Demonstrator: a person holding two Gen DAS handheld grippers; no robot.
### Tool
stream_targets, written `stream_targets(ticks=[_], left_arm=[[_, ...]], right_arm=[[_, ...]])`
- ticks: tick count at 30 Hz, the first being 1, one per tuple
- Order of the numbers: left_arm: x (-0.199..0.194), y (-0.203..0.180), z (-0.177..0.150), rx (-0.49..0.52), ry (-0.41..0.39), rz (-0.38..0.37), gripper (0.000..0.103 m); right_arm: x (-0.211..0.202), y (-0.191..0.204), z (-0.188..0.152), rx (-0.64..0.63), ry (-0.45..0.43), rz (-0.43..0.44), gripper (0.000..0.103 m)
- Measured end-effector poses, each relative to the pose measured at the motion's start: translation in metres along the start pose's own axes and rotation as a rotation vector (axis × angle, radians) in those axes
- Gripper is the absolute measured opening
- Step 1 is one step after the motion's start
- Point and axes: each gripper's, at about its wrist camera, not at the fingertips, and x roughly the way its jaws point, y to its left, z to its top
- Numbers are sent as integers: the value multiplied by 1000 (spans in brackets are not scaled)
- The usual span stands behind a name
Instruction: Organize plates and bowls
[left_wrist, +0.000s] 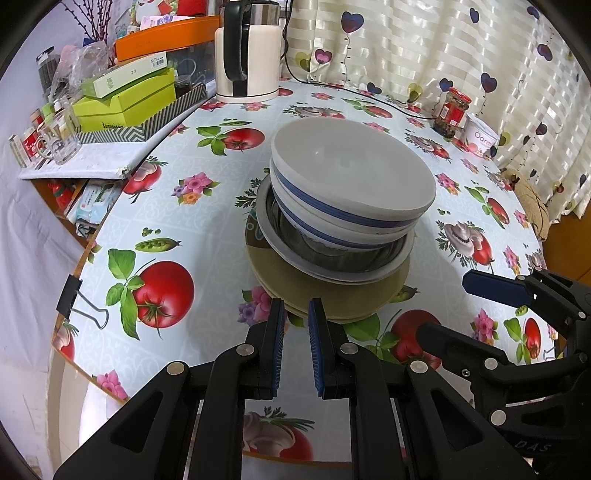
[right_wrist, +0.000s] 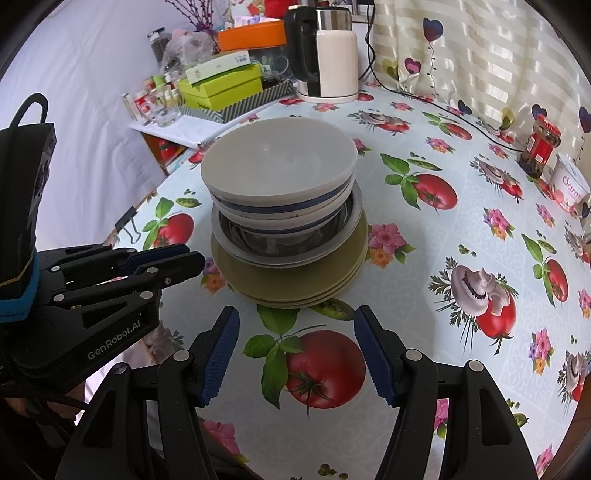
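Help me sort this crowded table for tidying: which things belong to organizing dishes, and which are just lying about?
Job: stacked bowls, steel bowl, plates.
Lying about: kettle, jar, green boxes, binder clip.

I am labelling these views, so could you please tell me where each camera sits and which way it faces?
Left wrist: on the left gripper, angled down at the dish stack; its nearly closed fingers show, the right gripper alongside.
Right wrist: on the right gripper, angled down at the stack; open fingers show, the left gripper alongside.
Shared: stack, kettle, tablecloth.
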Motion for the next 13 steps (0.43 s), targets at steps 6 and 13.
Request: stream_targets(ticks=[6, 13], left_arm=[[0, -1, 0, 1, 0, 2, 14], [0, 0, 2, -4, 2, 2, 14]], right_arm=[[1, 1, -1, 1, 1, -1, 66], [1, 1, -1, 1, 0, -1, 66]])
